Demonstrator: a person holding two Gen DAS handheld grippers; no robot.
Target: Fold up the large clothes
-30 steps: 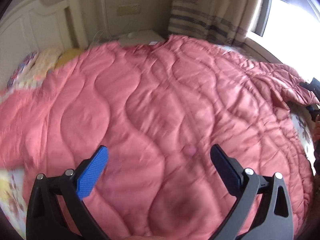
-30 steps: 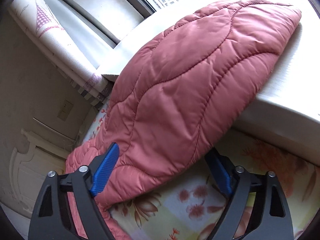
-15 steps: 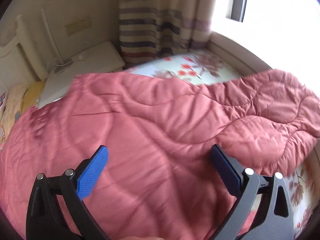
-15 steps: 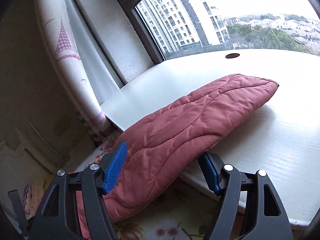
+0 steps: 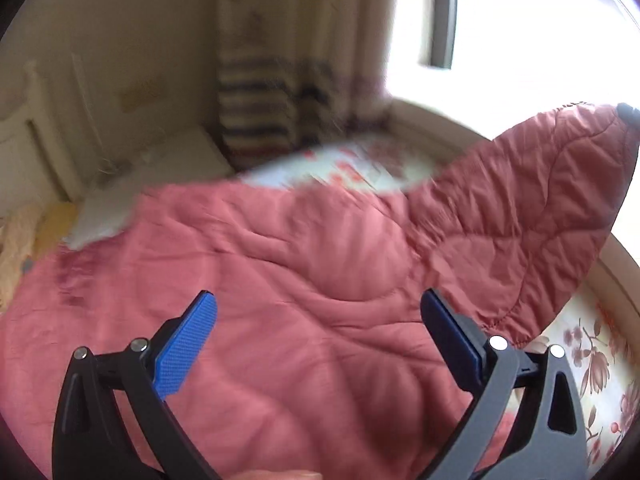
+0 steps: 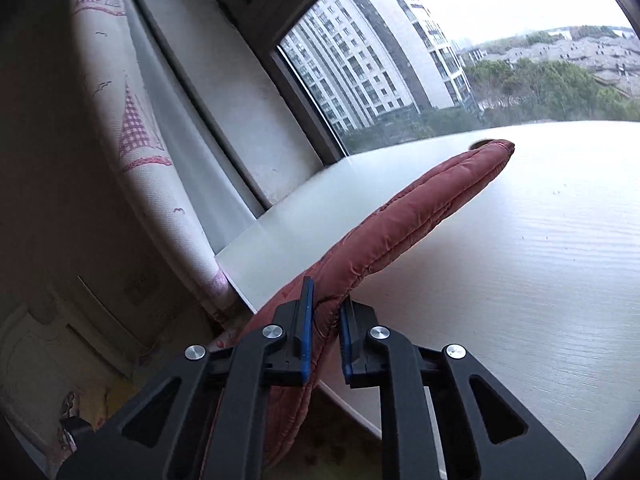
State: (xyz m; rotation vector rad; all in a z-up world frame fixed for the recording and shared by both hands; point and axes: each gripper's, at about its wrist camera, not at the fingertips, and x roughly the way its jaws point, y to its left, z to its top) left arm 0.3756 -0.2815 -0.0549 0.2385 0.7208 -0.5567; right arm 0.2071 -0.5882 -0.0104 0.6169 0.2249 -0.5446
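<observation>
Your bed with its floral sheet fills the space below and ahead of your left tool, and most of it is covered by the pink-red quilted coat, which spreads out flat straight ahead of that tool and under it. To the front right of the left tool, one sleeve of the coat is lifted off the bed, rising up and to the right toward the window. Beyond the coat, ahead and to the left, sit a white nightstand and a striped curtain; this part of the view is blurred.

From your right tool, the same sleeve runs away from the jaws, edge on, over the pale window ledge that lies ahead and to the right. Left of the tool hangs a curtain with pink triangles, and past the ledge the pane shows a tall building.

Your left tool is released, its blue pads spread wide above the coat and touching nothing that can be seen. Your right tool is clenched on the sleeve, the quilted edge pinched between the two blue pads.
</observation>
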